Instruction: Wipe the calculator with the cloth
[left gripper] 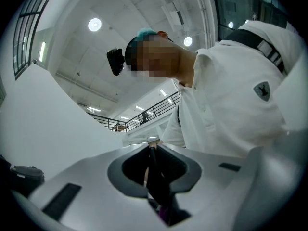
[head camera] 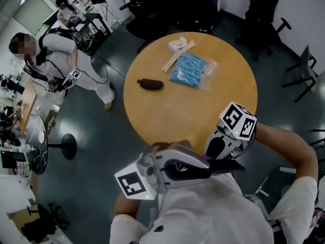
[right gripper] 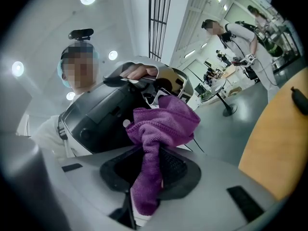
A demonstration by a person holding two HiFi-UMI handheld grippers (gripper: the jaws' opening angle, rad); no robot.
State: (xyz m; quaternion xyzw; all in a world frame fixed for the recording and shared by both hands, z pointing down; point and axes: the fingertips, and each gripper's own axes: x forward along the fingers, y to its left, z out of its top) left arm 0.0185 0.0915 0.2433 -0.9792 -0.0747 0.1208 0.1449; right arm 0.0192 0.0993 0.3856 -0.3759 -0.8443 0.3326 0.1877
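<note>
Both grippers are held close to my chest, below the table's near edge. My left gripper (head camera: 200, 169) (left gripper: 153, 150) is shut on the calculator (head camera: 223, 165), a thin dark slab that I see edge-on (left gripper: 155, 177) between its jaws. The calculator shows as a broad dark body (right gripper: 98, 114) in the right gripper view. My right gripper (head camera: 209, 155) (right gripper: 154, 153) is shut on a purple cloth (right gripper: 161, 124). The bunched cloth sticks out past the jaws and lies against the calculator. A sliver of the purple cloth (head camera: 205, 158) shows between the two grippers in the head view.
The round wooden table (head camera: 167, 111) carries a black pouch (head camera: 150, 84), a blue packet (head camera: 189, 70), a wooden strip (head camera: 177, 56) and a white object (head camera: 177, 43). Another person (head camera: 56, 60) stands at the left. Dark office chairs (head camera: 264, 14) stand behind the table.
</note>
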